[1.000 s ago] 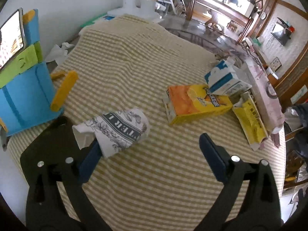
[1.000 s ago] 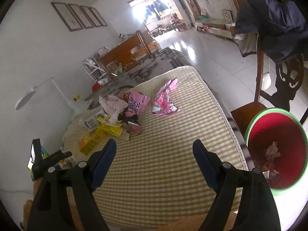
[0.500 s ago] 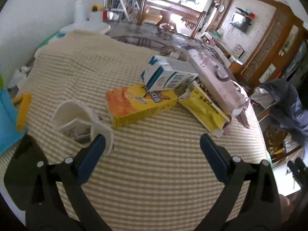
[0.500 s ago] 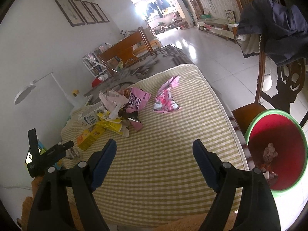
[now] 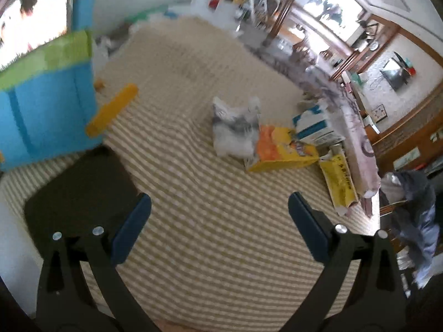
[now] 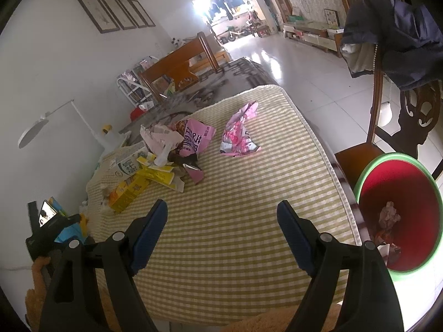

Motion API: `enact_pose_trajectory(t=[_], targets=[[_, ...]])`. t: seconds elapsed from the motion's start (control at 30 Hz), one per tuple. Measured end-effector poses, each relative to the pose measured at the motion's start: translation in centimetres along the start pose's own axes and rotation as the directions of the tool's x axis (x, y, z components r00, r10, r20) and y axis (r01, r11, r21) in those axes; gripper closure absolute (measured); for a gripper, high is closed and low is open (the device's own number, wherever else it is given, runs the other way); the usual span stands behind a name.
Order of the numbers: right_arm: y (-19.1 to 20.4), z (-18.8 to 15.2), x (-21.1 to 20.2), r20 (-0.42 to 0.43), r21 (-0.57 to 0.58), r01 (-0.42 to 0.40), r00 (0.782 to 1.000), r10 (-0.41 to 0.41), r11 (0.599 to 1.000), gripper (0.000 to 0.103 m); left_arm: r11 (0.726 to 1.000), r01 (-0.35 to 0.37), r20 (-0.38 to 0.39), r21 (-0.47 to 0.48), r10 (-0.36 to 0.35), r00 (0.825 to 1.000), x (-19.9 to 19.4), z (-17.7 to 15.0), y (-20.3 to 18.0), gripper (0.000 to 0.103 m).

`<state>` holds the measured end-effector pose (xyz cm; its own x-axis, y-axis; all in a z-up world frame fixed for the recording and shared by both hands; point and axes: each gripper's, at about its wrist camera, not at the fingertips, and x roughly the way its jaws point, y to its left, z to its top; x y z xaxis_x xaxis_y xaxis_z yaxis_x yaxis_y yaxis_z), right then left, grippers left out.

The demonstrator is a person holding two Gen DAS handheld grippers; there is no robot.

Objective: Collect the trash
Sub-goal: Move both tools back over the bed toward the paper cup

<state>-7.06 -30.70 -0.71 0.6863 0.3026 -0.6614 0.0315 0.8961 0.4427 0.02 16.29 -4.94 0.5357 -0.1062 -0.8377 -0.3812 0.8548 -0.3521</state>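
1. My left gripper (image 5: 218,221) hangs over the checked tablecloth (image 5: 207,249) with its jaws wide apart and nothing between them. The crumpled paper cup (image 5: 235,127) lies well ahead, touching the orange carton (image 5: 279,152).
2. My right gripper (image 6: 221,232) is also spread and empty. The pink wrapper (image 6: 239,135) sits apart from the main litter pile (image 6: 169,155), and the red bin (image 6: 398,213) stands off the table's edge, to the right in the right wrist view.
3. Risk: the left view is smeared (hard to judge my aim), so I could close short of the cup or shove it into the cartons.
4. Risk: a light wrapper pinched at a corner may slip free before it reaches the bin.
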Motion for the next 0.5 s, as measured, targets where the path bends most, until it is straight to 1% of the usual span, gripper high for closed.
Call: enact_pose_trajectory(t=[0.07, 0.13, 0.23, 0.33, 0.37, 0.43, 0.5], targets=[[0.0, 0.0, 0.0, -0.001, 0.006, -0.003, 1.0, 0.003, 1.0, 0.024, 1.0, -0.006, 0.002, 0.004, 0.006, 1.0, 1.1, 0.5, -0.7, 0.006], [0.0, 0.0, 0.0, 0.001, 0.012, -0.006, 1.0, 0.006, 1.0, 0.024, 0.998, -0.058, 0.023, 0.036, 0.058, 0.998, 2.0, 1.3, -1.9, 0.006], [-0.1, 0.0, 0.0, -0.001, 0.012, -0.005, 1.0, 0.005, 1.0, 0.024, 0.994, -0.093, 0.056, 0.049, 0.091, 0.994, 3.4, 3.0, -2.8, 0.006], [-0.1, 0.0, -0.1, 0.0, 0.011, -0.007, 1.0, 0.007, 1.0, 0.024, 0.989, -0.142, 0.058, 0.035, 0.14, 0.989, 5.0, 4.5, -2.9, 0.006], [-0.1, 0.0, 0.0, 0.0, 0.014, -0.007, 1.0, 0.007, 1.0, 0.024, 0.989, -0.144, 0.055, 0.022, 0.142, 0.988, 5.5, 4.8, -2.7, 0.006], [-0.2, 0.0, 0.0, -0.003, 0.017, -0.009, 1.0, 0.009, 1.0, 0.024, 0.993, -0.115, 0.04, -0.001, 0.115, 0.993, 6.5, 5.3, -2.3, 0.012], [-0.2, 0.0, 0.1, -0.007, 0.016, -0.009, 1.0, 0.009, 1.0, 0.024, 0.994, -0.111, 0.004, 0.0, 0.111, 0.994, 7.8, 5.4, -2.0, 0.029]])
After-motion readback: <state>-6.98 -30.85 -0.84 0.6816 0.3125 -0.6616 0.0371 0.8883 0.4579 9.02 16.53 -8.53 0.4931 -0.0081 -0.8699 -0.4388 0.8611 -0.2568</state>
